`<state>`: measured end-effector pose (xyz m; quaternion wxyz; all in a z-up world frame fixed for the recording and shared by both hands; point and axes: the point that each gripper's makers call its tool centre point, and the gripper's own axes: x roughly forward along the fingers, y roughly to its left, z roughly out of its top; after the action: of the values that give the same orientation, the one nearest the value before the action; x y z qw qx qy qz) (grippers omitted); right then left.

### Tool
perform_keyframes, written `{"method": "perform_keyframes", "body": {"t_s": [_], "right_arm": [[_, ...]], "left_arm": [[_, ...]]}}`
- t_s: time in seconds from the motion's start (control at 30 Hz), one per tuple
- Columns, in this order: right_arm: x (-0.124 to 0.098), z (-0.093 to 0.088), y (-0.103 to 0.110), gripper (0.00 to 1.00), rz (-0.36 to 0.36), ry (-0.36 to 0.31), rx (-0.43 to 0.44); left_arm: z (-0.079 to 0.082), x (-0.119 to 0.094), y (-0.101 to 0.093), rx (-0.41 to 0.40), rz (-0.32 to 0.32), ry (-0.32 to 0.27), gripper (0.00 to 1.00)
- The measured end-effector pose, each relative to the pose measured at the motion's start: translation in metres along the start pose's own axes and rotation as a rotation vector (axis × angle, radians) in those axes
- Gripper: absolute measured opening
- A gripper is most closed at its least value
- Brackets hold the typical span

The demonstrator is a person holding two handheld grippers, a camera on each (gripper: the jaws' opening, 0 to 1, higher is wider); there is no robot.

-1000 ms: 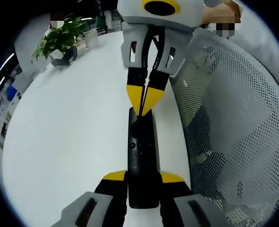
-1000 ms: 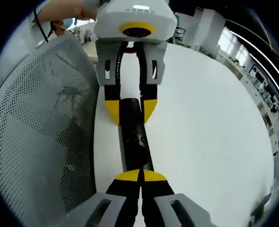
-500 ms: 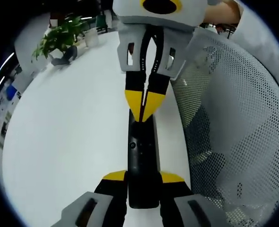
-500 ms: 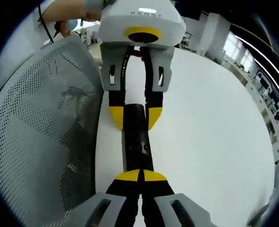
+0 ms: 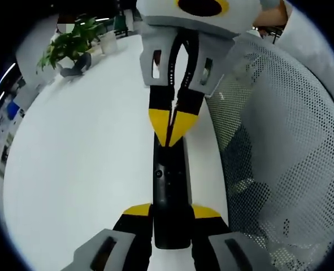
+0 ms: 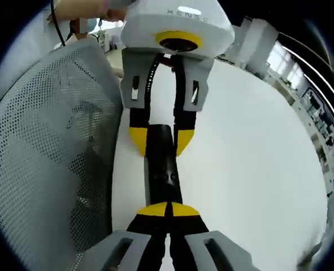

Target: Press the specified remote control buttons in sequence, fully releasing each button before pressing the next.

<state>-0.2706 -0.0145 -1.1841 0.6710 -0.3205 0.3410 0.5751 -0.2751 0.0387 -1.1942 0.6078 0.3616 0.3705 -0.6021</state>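
Observation:
A long black remote control (image 5: 169, 186) lies along the white table (image 5: 87, 164) near its edge. My left gripper (image 5: 171, 212) is shut on the remote's near end, one yellow tip on each side. In the left gripper view my right gripper (image 5: 169, 134) comes down from the top, shut, with its joined yellow tips touching the remote's far end. In the right gripper view the right gripper (image 6: 168, 210) rests its shut tips on the remote control (image 6: 162, 172), and the left gripper (image 6: 160, 141) clamps the remote's other end.
A grey mesh chair back (image 5: 280, 147) stands right beside the table edge, also seen as the chair back (image 6: 48, 147). A potted plant (image 5: 70, 45) stands at the table's far end. A person's hand (image 6: 85, 8) holds the left gripper from above.
The right gripper's shut tips have crept a little along the remote toward the left gripper. The left gripper has kept its hold, and the remote has not moved.

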Motion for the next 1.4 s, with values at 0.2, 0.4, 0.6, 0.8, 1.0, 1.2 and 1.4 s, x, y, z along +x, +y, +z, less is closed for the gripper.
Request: {"method": "perform_keyframes", "body": {"t_s": [0.2, 0.4, 0.6, 0.8, 1.0, 1.2, 1.4], "right_arm": [[0.0015, -0.0010, 0.0010, 0.04, 0.008, 0.000, -0.008], [0.0028, -0.0003, 0.0018, 0.08, 0.037, 0.022, -0.077], [0.0051, -0.0004, 0.0046, 0.08, 0.106, 0.066, -0.248], [0.0075, 0.0000, 0.0036, 0.08, 0.164, 0.153, -0.197], [0.0081, 0.0018, 0.0027, 0.07, 0.071, 0.131, -0.019], [0.0078, 0.0032, 0.0061, 0.07, -0.016, 0.161, 0.004], [0.0043, 0.0037, 0.0069, 0.07, 0.002, 0.011, -0.165]], "left_arm": [[-0.0003, -0.0001, -0.0006, -0.006, 0.004, -0.011, 0.23], [0.0001, 0.0000, -0.0004, -0.008, 0.003, -0.019, 0.23], [0.0004, 0.0000, -0.0007, -0.008, 0.004, -0.036, 0.23], [0.0004, 0.0001, -0.0004, -0.017, 0.006, -0.054, 0.22], [0.0006, 0.0004, -0.0003, -0.022, 0.009, -0.053, 0.22], [0.0010, 0.0009, -0.0005, -0.023, 0.012, -0.051, 0.22], [0.0011, 0.0013, -0.0005, -0.019, 0.011, -0.051, 0.22]]}}
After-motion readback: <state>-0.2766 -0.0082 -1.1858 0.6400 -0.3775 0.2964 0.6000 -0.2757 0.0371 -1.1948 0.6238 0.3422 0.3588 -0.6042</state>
